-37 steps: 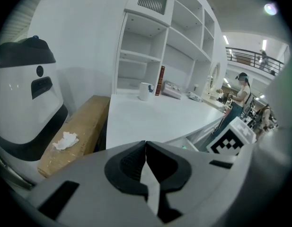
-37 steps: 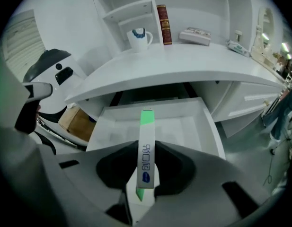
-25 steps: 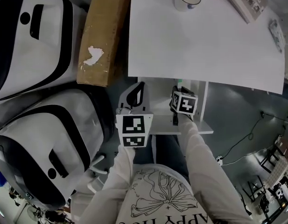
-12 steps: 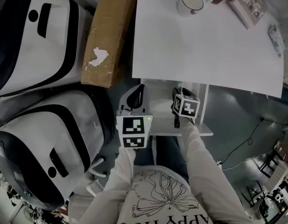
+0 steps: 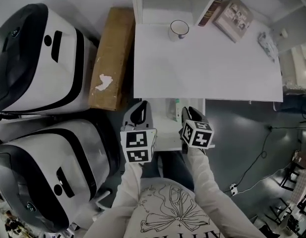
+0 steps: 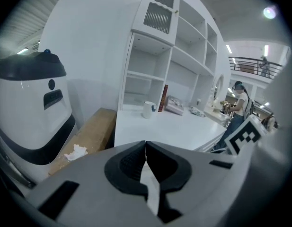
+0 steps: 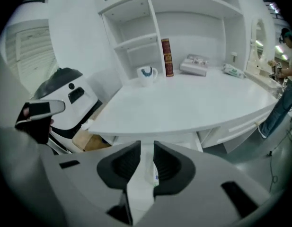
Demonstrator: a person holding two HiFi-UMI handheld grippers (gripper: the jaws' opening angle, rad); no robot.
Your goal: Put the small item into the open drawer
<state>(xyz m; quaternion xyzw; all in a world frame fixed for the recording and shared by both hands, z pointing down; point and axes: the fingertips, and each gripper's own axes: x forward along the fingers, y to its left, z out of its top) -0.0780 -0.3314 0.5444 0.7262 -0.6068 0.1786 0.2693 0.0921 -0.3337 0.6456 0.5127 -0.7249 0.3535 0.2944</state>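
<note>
Nearest, a shirt (image 5: 167,209) shows a printed flower drawing. The left gripper (image 6: 146,146) hangs at the near left edge of the open drawer (image 5: 165,129), its fingers pressed together on nothing. The right gripper (image 7: 146,149) is over the drawer's right side, its fingers a narrow gap apart. The small item (image 5: 176,109) lies inside the drawer just left of them, and its blue print is too small to read. Beyond is the white table (image 5: 207,68). At its far edge stand a mug (image 5: 178,29) with a blue mark, a red book (image 7: 166,56) with an illegible spine, and a flat booklet (image 5: 234,18).
</note>
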